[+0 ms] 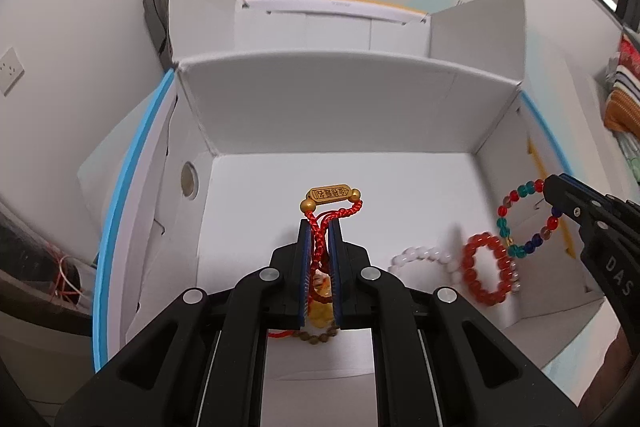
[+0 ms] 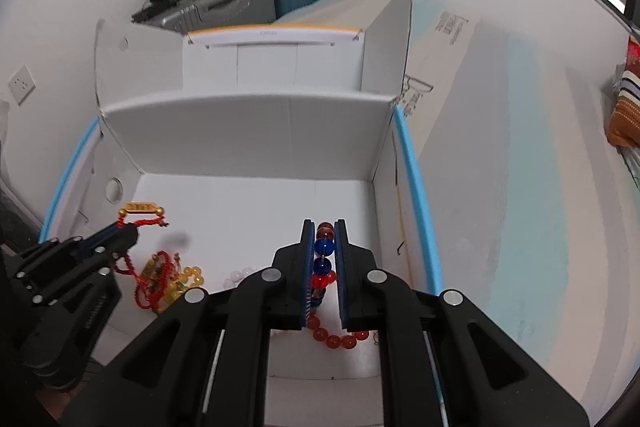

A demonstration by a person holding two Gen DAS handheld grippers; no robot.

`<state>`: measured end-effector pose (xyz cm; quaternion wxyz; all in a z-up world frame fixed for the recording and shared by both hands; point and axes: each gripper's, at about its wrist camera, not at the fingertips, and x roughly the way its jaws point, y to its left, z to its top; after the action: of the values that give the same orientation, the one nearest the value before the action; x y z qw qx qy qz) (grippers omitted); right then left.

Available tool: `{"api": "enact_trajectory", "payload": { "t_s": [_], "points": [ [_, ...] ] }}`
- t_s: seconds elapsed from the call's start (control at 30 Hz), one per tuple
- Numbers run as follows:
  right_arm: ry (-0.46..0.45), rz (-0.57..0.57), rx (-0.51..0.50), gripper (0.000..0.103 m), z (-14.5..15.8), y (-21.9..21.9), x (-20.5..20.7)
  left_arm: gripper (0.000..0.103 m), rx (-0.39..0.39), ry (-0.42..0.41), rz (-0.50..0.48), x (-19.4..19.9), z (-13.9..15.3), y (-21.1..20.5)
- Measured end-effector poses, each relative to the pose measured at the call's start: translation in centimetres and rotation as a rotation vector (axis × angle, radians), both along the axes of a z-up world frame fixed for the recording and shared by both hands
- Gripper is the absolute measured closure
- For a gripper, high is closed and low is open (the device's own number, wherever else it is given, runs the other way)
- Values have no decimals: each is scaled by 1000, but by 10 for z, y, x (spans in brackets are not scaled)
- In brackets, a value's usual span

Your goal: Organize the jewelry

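1. Box (image 1: 328, 107), white, open-topped: a red bead bracelet (image 1: 486, 269), a white bead bracelet (image 1: 424, 255) and yellow beads (image 2: 188, 281) are held on its floor.
2. A red cord bracelet (image 1: 332, 205) is pinched above the floor by the closed left gripper (image 1: 320, 227).
3. A multicoloured bead bracelet (image 1: 520, 219) is clamped by the right gripper (image 2: 324, 227) near the right wall.

We see a red braided cord bracelet (image 1: 320, 235) with a gold plaque, a bracelet (image 1: 520, 223) of teal, red and blue beads, a red-beaded one (image 1: 486, 269), and a white box (image 1: 340, 107) edged blue.
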<state>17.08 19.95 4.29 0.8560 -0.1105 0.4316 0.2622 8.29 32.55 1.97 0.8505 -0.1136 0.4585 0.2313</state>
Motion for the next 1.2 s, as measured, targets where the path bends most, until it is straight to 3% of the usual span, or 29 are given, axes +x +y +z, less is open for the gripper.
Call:
{"api": "enact_trajectory", "payload": {
  "t_s": [0.43, 0.6, 0.63, 0.7, 0.77, 0.8, 0.87, 1.03, 1.2],
  "points": [
    [60, -13, -64, 94, -33, 9, 8, 94, 18, 53, 24, 8, -14, 4],
    [66, -10, -68, 93, -36, 10, 9, 85, 25, 72, 47, 6, -13, 5],
    [67, -7, -67, 91, -36, 11, 9, 79, 23, 70, 49, 6, -13, 6],
    [67, 1, -59, 80, -34, 12, 9, 72, 17, 59, 56, 5, -11, 7],
    [42, 2, -48, 59, -29, 10, 6, 56, 9, 44, 63, 2, -8, 7],
    [29, 1, -40, 55, -26, 8, 3, 52, 23, 32, 69, 0, -4, 6],
    [5, -1, -18, 44, -19, 3, -1, 31, 66, -10, 83, -5, 6, 2],
    [-32, -18, 26, 26, -2, -11, -9, 17, 92, -71, 77, -18, 22, -5],
    [-84, -27, 58, 16, 11, -25, -22, 6, 136, -133, 49, -37, 34, -18]
  ]
}}
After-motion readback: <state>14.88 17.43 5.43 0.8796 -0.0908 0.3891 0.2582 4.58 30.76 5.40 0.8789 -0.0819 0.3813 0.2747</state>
